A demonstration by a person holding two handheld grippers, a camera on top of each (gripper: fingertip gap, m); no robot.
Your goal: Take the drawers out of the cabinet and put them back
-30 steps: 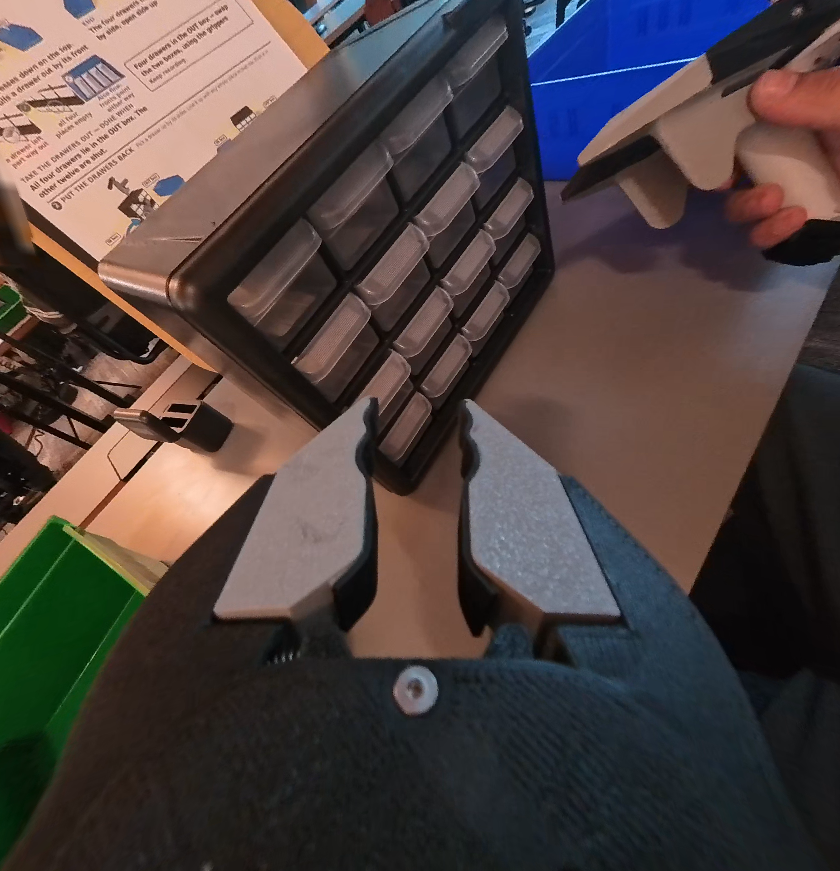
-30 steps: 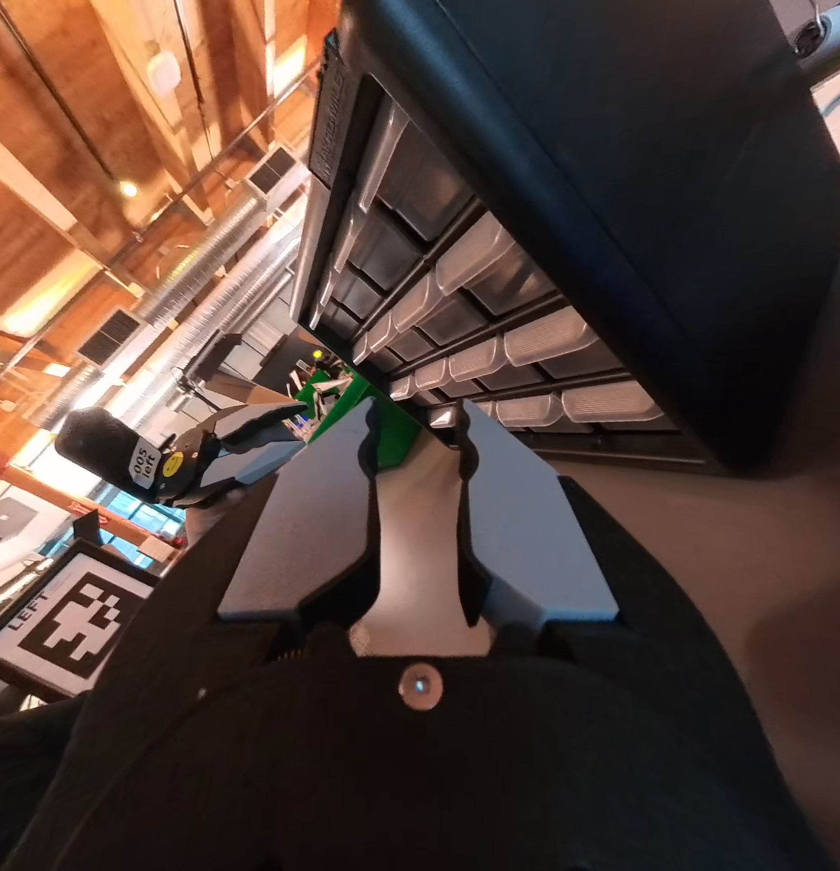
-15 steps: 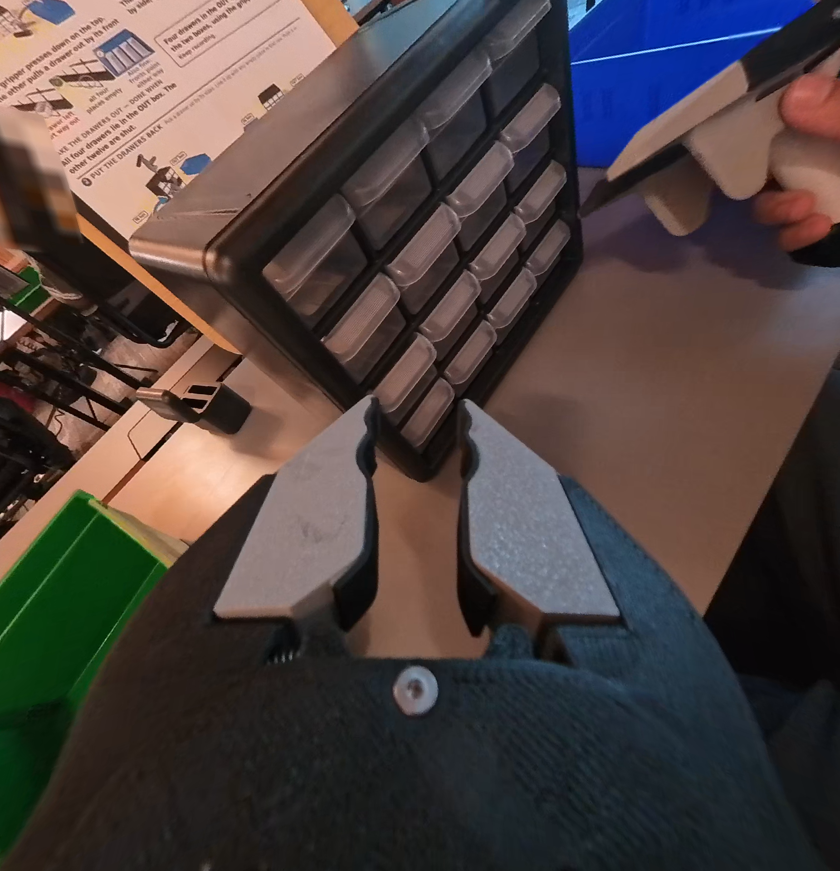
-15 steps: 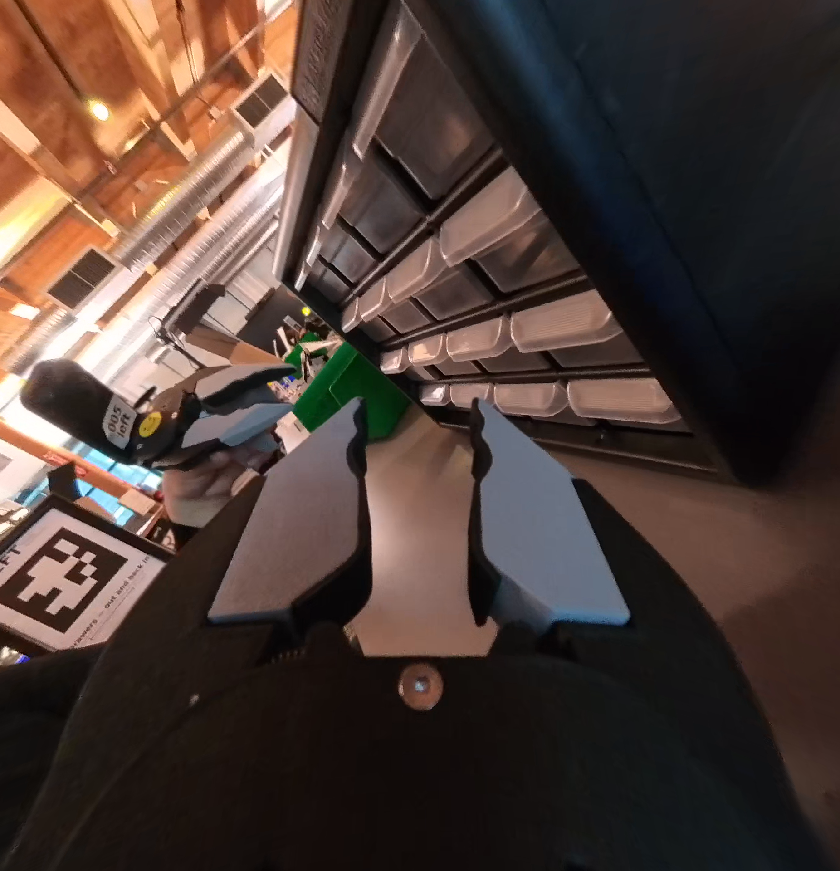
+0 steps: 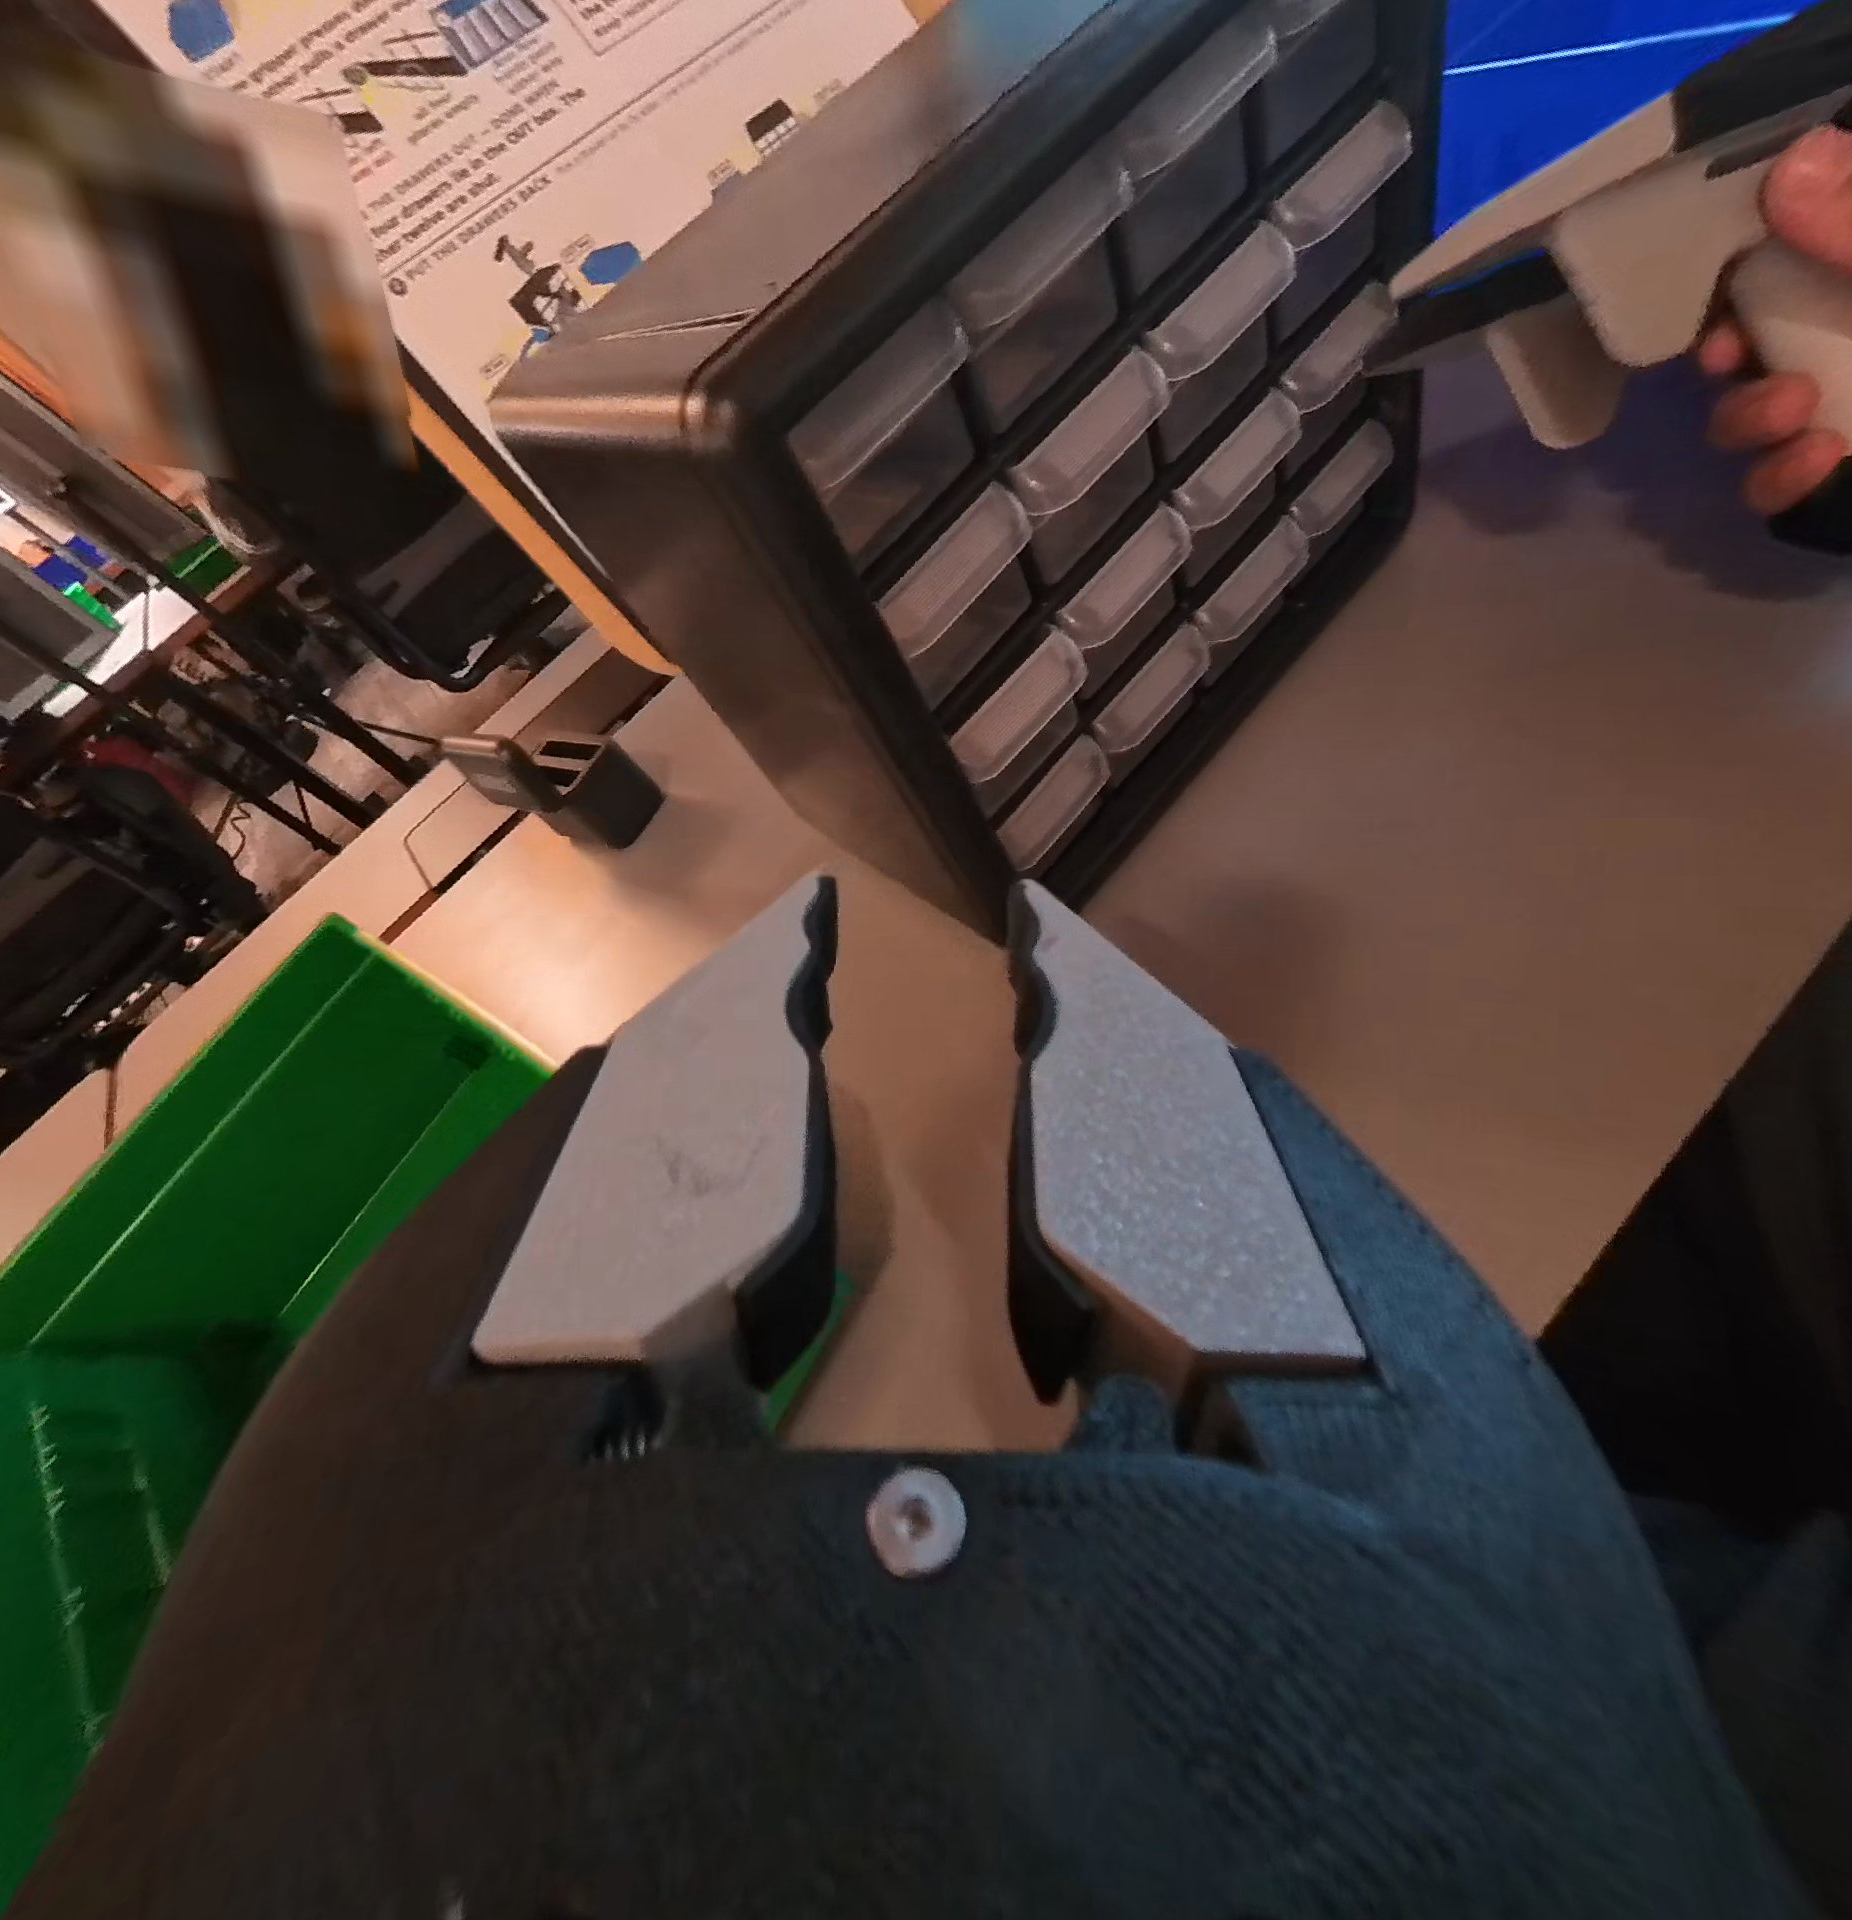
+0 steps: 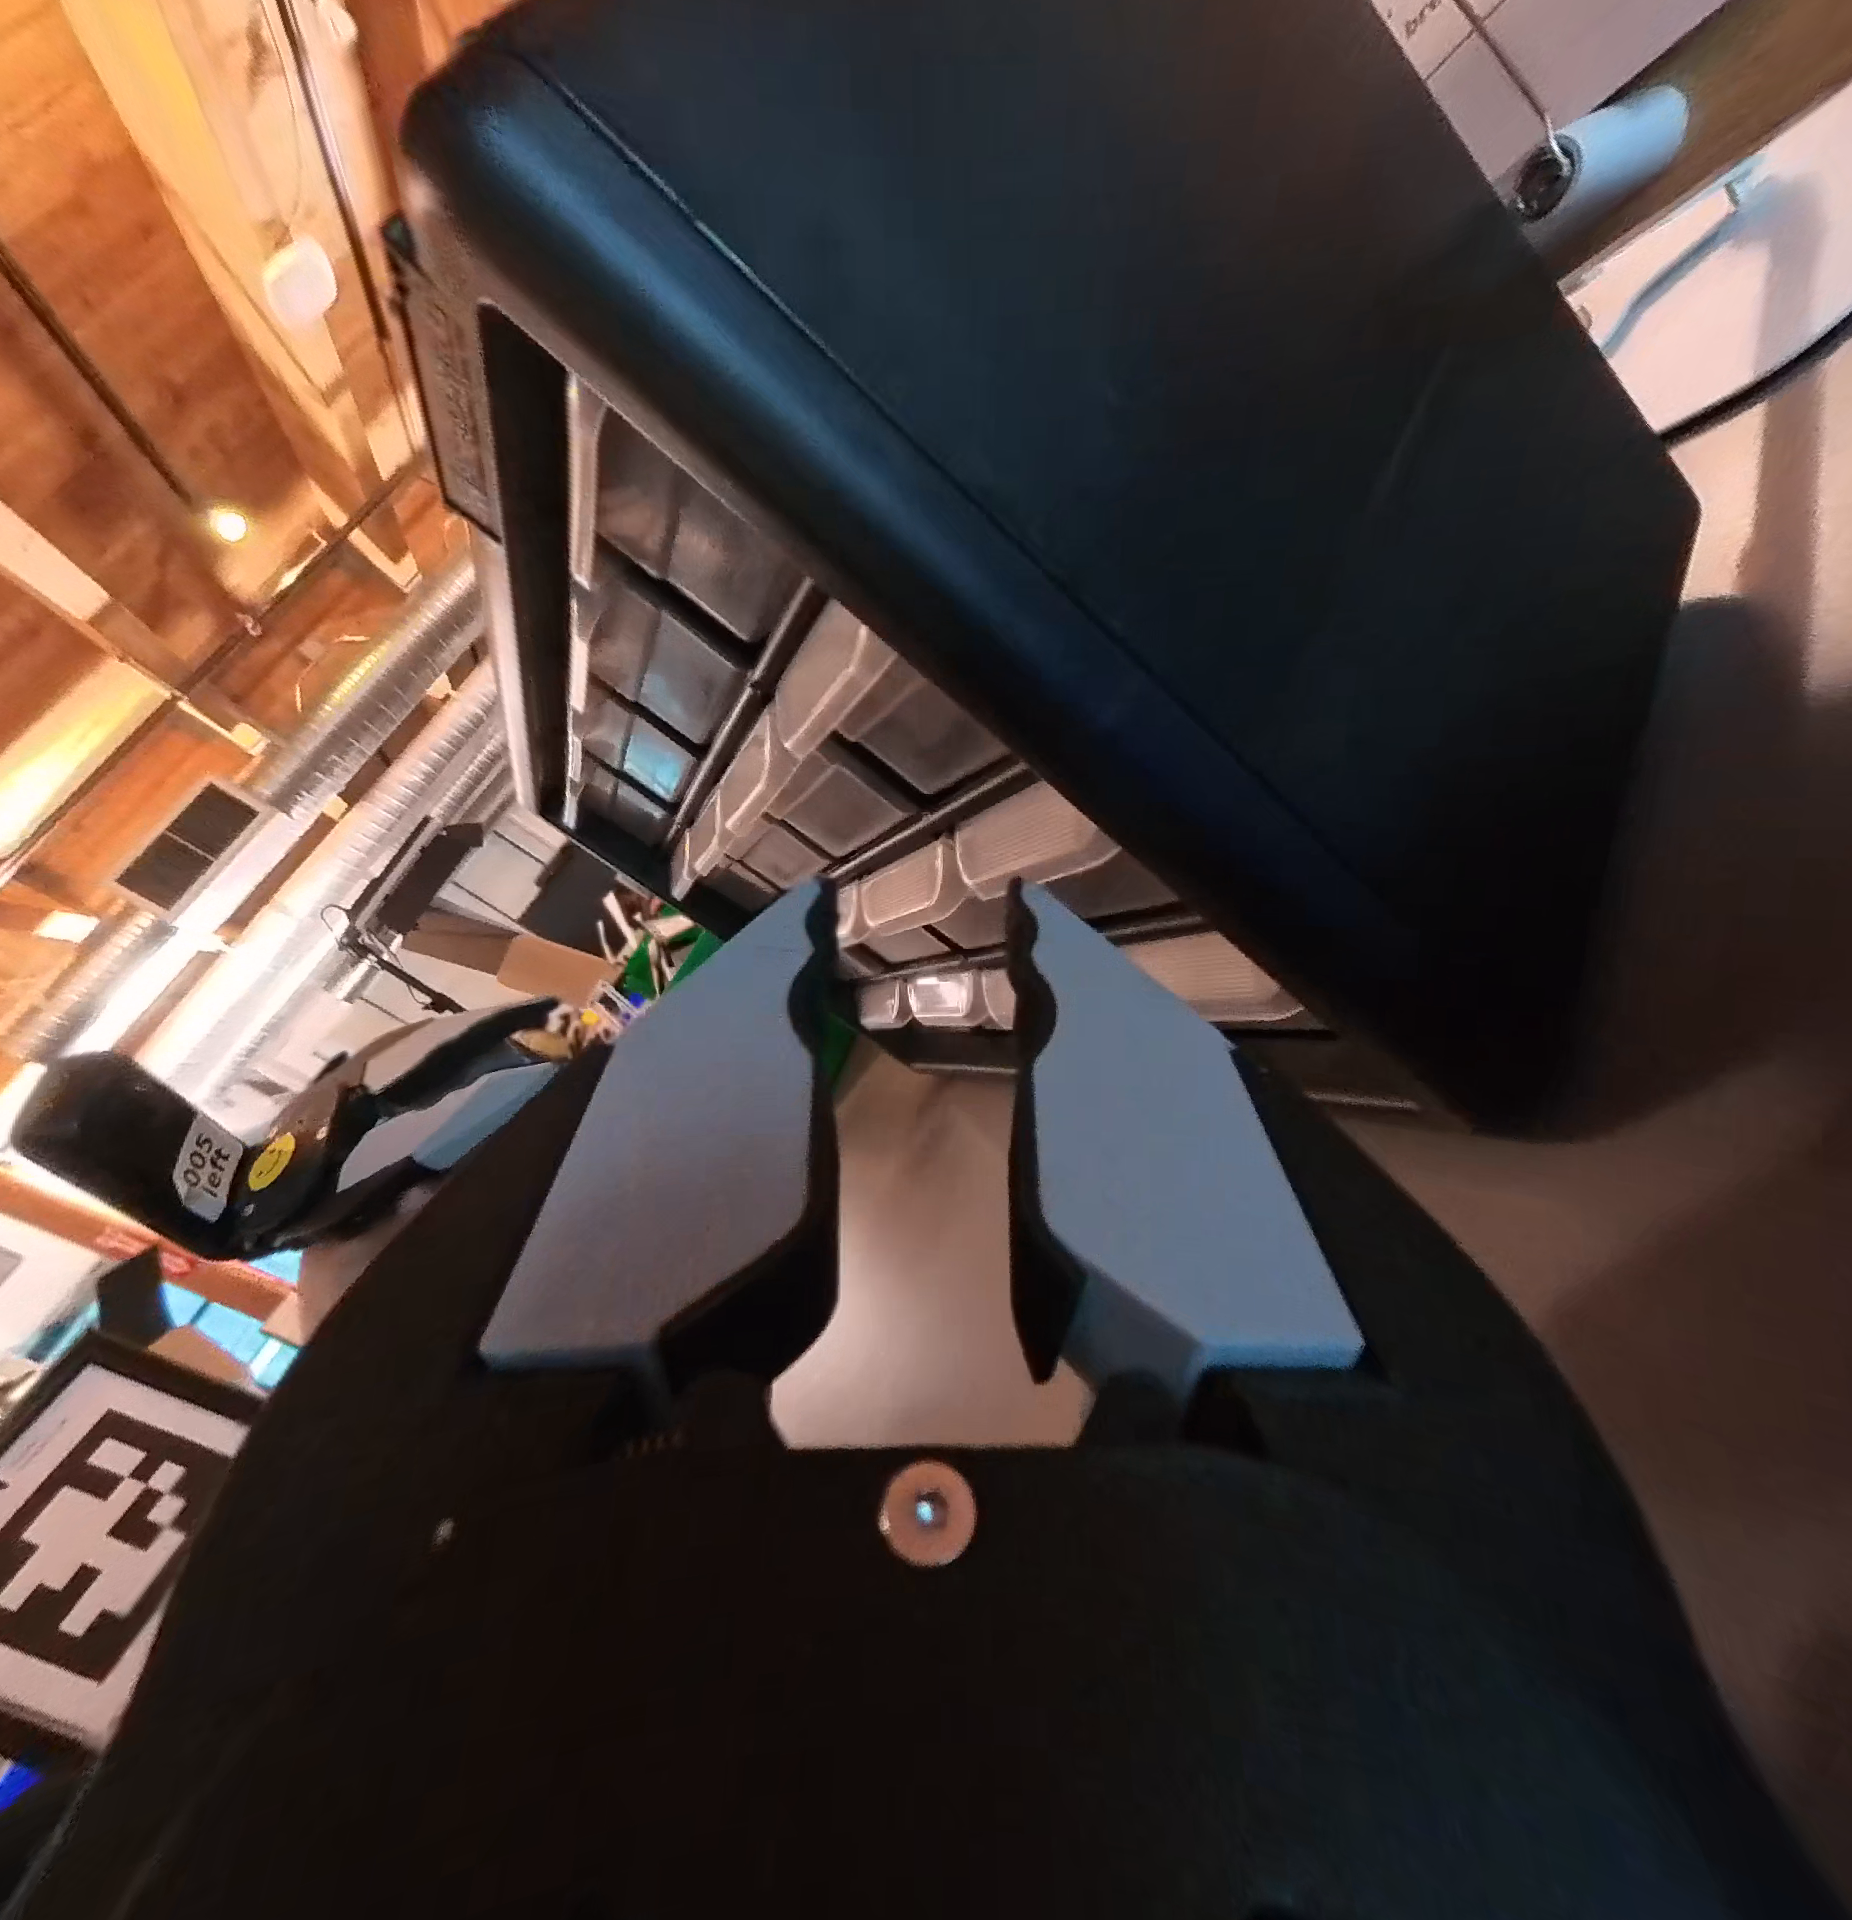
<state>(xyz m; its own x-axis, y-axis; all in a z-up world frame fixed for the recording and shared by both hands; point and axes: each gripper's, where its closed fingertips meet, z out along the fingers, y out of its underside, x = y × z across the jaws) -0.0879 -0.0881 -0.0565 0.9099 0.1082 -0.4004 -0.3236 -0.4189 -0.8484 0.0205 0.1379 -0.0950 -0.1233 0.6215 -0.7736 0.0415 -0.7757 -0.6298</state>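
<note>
The black cabinet [image 5: 693, 540] stands on the tan table [image 5: 1421, 883], with several clear drawers [image 5: 1088, 488] all pushed in. My left gripper [image 5: 920, 914] is open and empty, just short of the cabinet's lower left front corner. My right gripper [image 6: 920, 904] is open and empty at the cabinet's [image 6: 1109, 468] right front edge, with low drawer fronts [image 6: 943, 997] showing between its fingertips. In the left wrist view, a hand holds the right gripper [image 5: 1504, 270] with its tip at the right-hand drawer column. I cannot tell whether it touches a drawer.
A green bin [image 5: 226, 1195] stands at the left beside my left gripper. A blue bin [image 5: 1576, 62] stands behind the cabinet. An instruction sheet [image 5: 548, 135] lies behind it, and a small black holder [image 5: 579, 779] sits to its left. A black-and-white marker card [image 6: 80, 1558] sits at the lower left.
My left gripper has swung left, so the cabinet's left side now shows. My right gripper has moved in to the right drawer column; its jaws widened, then narrowed again.
</note>
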